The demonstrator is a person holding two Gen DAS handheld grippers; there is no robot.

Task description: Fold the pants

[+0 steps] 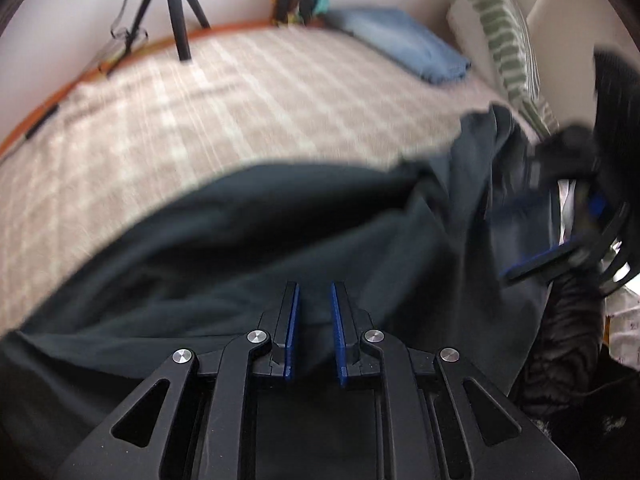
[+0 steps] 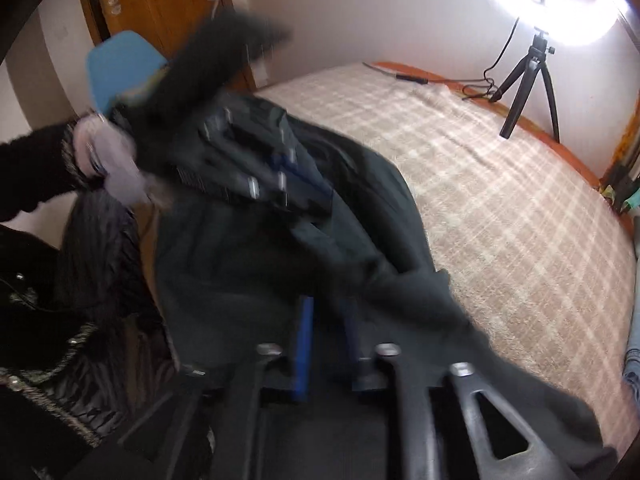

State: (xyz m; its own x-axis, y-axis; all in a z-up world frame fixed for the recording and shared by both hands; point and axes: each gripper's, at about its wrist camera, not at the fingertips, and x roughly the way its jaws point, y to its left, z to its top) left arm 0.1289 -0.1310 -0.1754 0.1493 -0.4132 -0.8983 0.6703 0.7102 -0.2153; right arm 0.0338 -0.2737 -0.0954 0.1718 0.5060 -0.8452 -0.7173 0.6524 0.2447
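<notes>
- The pants (image 1: 280,232), dark and rumpled, lie along the near edge of the bed (image 1: 200,120), which wears a pale checked cover; part of the cloth hangs off the edge toward the person.
- The left gripper (image 1: 315,292) points steeply down over the pants; its jaws stand nearly together, a fold of dark cloth sits in the narrow gap between the blue pads, and it appears pinched there.
- The right gripper (image 2: 326,320) is blurred in its own view; its jaws stand partly spread over the dark cloth; whether the pads press on the fabric cannot be told.
- In the left wrist view the right gripper (image 1: 560,224) shows at the right edge, above the bunched end of the pants.
- In the right wrist view the left gripper (image 2: 276,176) sits on the upper part of the pants, with the person's hand (image 2: 108,160) and a dark sleeve behind it.
- A folded blue garment (image 1: 404,46) lies at the far side of the bed, well apart from the pants; a striped pillow (image 1: 500,32) leans just beside it.
- A black tripod (image 2: 528,88) stands on the bed near the wall; a ring light (image 2: 552,4) glows above it.
</notes>
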